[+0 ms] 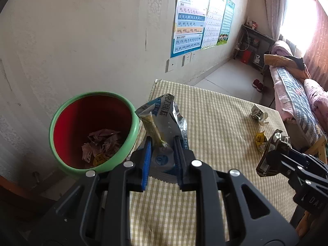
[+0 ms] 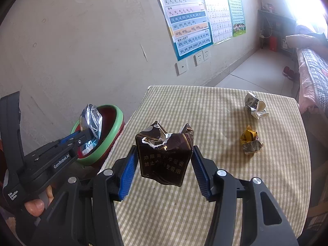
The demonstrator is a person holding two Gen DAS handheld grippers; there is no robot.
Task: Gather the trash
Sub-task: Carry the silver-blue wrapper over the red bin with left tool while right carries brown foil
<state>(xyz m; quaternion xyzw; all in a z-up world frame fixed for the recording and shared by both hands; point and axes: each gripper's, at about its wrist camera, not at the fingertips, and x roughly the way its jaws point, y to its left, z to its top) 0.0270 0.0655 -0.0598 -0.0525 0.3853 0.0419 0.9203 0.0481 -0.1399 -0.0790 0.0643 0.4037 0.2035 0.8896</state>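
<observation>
My left gripper (image 1: 162, 143) is shut on a silver-and-blue snack wrapper (image 1: 164, 119) and holds it above the table's left edge, beside the green-rimmed red trash bin (image 1: 134, 127). The bin holds crumpled wrappers (image 1: 102, 145). The right wrist view shows the left gripper (image 2: 86, 138) with the wrapper (image 2: 91, 117) at the bin's rim (image 2: 117, 119). My right gripper (image 2: 163, 155) is shut on a crushed dark brown cigarette pack (image 2: 164, 155) above the checked tablecloth (image 2: 205, 194). A white crumpled carton (image 2: 255, 105) and a yellow crumpled wrapper (image 2: 250, 140) lie on the table at the right.
The table stands against a beige wall with posters (image 2: 188, 18) and sockets (image 2: 202, 57). A bed (image 1: 297, 94) runs along the right side. Red shoes (image 1: 257, 84) sit on the tiled floor beyond the table. A shelf (image 1: 252, 47) stands in the far corner.
</observation>
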